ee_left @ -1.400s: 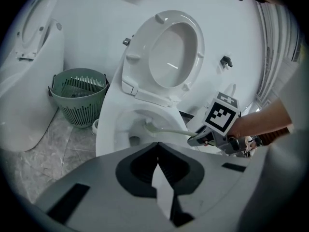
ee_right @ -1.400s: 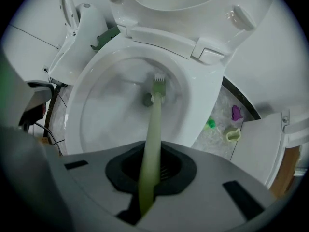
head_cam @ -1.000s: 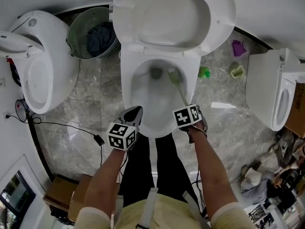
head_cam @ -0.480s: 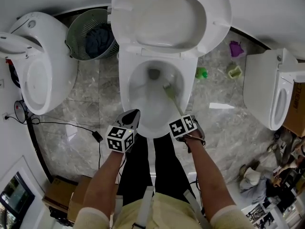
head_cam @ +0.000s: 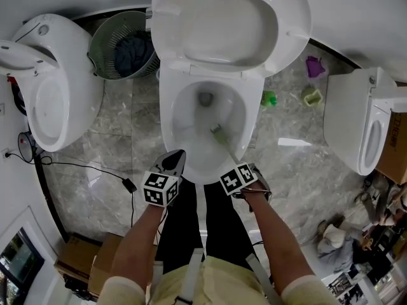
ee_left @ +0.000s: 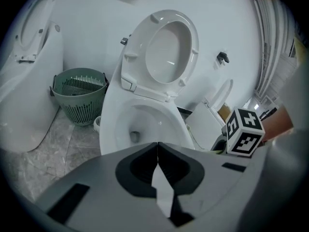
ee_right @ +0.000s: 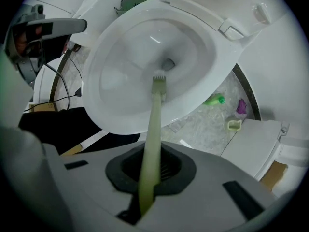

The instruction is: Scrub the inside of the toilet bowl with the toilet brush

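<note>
The white toilet bowl [head_cam: 166,116] stands open below me, seat and lid [head_cam: 232,21] raised. A pale green toilet brush runs from my right gripper [head_cam: 236,168] into the bowl; its head [head_cam: 217,131] rests on the inner wall at the near right, short of the drain. In the right gripper view the handle [ee_right: 152,139] passes between the jaws of the right gripper [ee_right: 149,166], which is shut on it, and the bristles [ee_right: 159,79] sit just below the drain hole. My left gripper [head_cam: 173,161] hovers by the bowl's front rim [ee_left: 108,124], shut with nothing in it [ee_left: 157,151].
A green basket [head_cam: 124,43] with dark cloth stands left of the toilet. Other white toilets flank it at left [head_cam: 51,94] and right [head_cam: 356,119]. A black cable [head_cam: 95,169] crosses the marble floor. Small green [head_cam: 270,98] and purple [head_cam: 316,66] items lie at right.
The brush head has slid from the far right wall of the bowl down toward the near middle. My right gripper drew back and slightly left; the left gripper barely moved.
</note>
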The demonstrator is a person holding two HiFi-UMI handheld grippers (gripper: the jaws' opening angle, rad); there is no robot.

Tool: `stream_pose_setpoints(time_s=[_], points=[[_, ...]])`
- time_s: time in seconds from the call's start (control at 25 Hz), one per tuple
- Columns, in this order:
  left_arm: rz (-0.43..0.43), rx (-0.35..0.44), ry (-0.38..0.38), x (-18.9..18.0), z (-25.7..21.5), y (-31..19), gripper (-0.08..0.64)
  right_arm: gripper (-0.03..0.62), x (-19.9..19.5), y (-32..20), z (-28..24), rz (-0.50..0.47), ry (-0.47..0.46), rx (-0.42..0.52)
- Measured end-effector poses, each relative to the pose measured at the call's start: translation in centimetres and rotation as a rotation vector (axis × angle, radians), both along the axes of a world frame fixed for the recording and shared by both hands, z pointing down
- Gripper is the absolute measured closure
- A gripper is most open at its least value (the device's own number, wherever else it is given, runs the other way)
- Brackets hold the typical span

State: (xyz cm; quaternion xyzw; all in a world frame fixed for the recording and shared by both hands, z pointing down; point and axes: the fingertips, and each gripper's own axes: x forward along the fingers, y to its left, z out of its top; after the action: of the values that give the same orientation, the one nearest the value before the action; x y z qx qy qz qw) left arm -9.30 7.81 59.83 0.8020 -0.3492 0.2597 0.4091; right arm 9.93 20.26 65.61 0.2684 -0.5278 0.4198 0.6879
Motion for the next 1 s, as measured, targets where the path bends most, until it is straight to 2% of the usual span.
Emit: stream_pose_setpoints(time_s=[0.28,0.48,1.0], points=[[-0.006,-0.006,-0.006,-0.6,0.3,0.6,0.548,0.565,-1.8,2.4,0.3,-0.051,-0.055,-0.078],[-0.015,-0.008,-0.003,-0.8,0.4,0.6,0.548,0.565,-4.2,2.5,0.1,-0.012,-0.127,-0.11],[-0.03,-0.01,0.0,-1.1,0.6,0.8,0.549,0.565,-9.7,0.3,-0.4,0.099,-0.263,-0.114]])
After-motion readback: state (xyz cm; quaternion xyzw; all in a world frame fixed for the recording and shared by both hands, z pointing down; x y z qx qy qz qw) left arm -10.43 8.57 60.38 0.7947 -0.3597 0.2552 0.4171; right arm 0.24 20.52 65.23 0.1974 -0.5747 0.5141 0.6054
